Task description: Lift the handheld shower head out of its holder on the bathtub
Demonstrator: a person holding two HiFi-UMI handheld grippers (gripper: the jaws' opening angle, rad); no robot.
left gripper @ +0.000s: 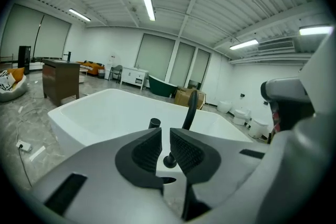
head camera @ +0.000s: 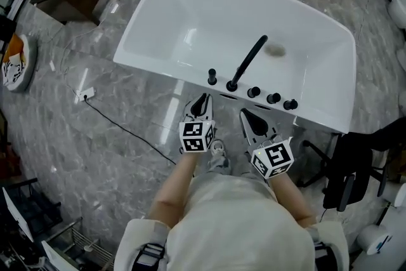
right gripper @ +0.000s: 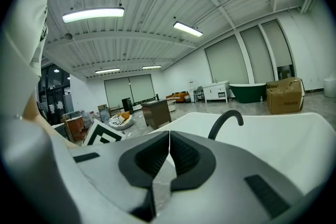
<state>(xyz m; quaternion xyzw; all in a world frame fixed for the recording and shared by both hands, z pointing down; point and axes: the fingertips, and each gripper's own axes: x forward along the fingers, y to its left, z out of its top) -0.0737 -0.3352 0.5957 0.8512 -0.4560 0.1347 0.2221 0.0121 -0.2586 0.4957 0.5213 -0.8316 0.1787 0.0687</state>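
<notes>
My left gripper (head camera: 202, 105) is closed and empty. I hold it low, just short of the bathtub's (head camera: 152, 66) near rim, so it lines up with the black upright stub (head camera: 212, 77) at the fittings' left end. I take that stub for the handheld shower head, seated in its holder. Rightward stand the curved spout (head camera: 248, 61) and 3 knobs (head camera: 273, 98). My right gripper (head camera: 248, 117), jaws together on nothing, hangs alongside.

We see the white bathtub (head camera: 158, 22) at our twelve o'clock. The shower head (head camera: 212, 75), a short black stick, stands upright in its holder (head camera: 212, 82) on the tub's near rim, at nine o'clock from the foot of the curved spout (head camera: 248, 61).
</notes>
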